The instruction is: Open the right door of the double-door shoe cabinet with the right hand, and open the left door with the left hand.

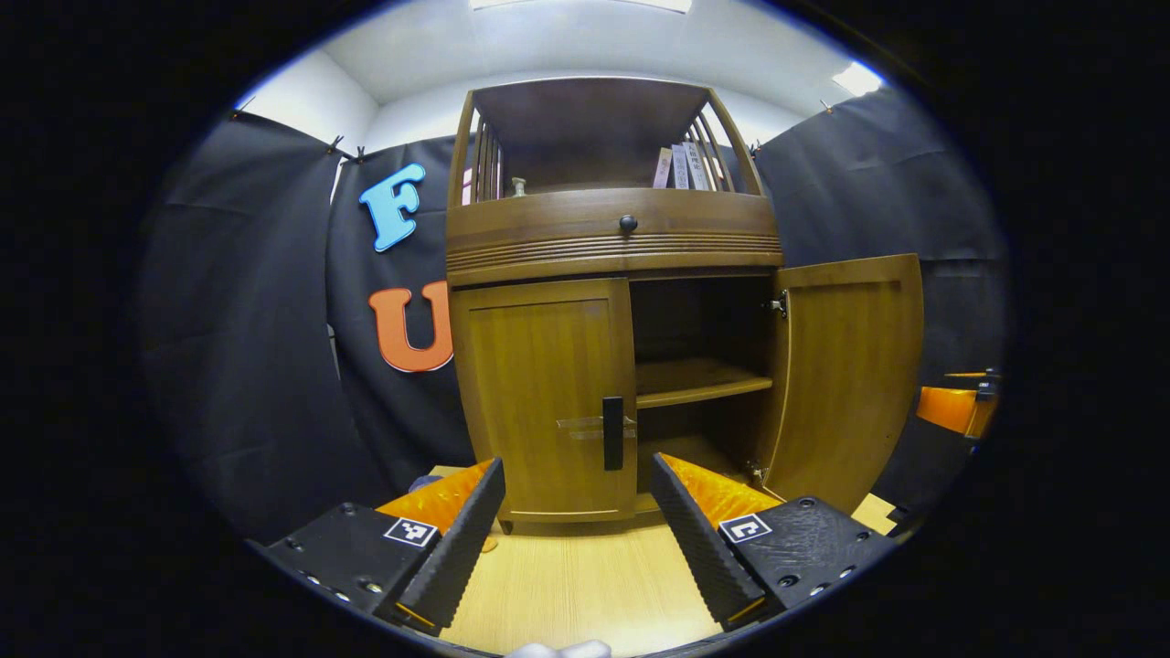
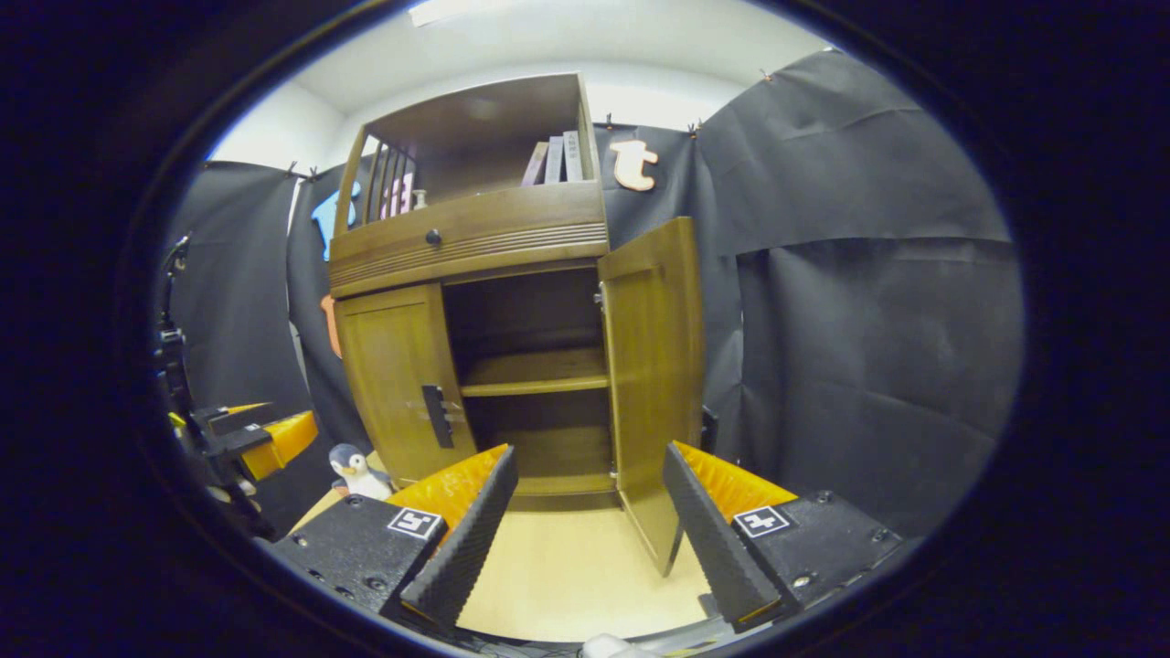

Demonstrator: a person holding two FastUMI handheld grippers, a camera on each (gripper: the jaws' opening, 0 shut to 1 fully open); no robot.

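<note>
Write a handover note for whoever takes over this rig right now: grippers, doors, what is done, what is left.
Left gripper: open, holding nothing, facing the left door short of its black handle.
Right gripper: open, holding nothing, clear of the cabinet.
Right door: swung wide open, shelf exposed. Done.
Left door: closed. Left to do: grip its handle with the left gripper and pull it open.

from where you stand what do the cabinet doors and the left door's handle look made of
Left door and right door: wood or wood veneer, going by the brown grain and satin sheen. Handle: a dark matte bar, maybe metal or plastic; the look leaves it open.
</note>
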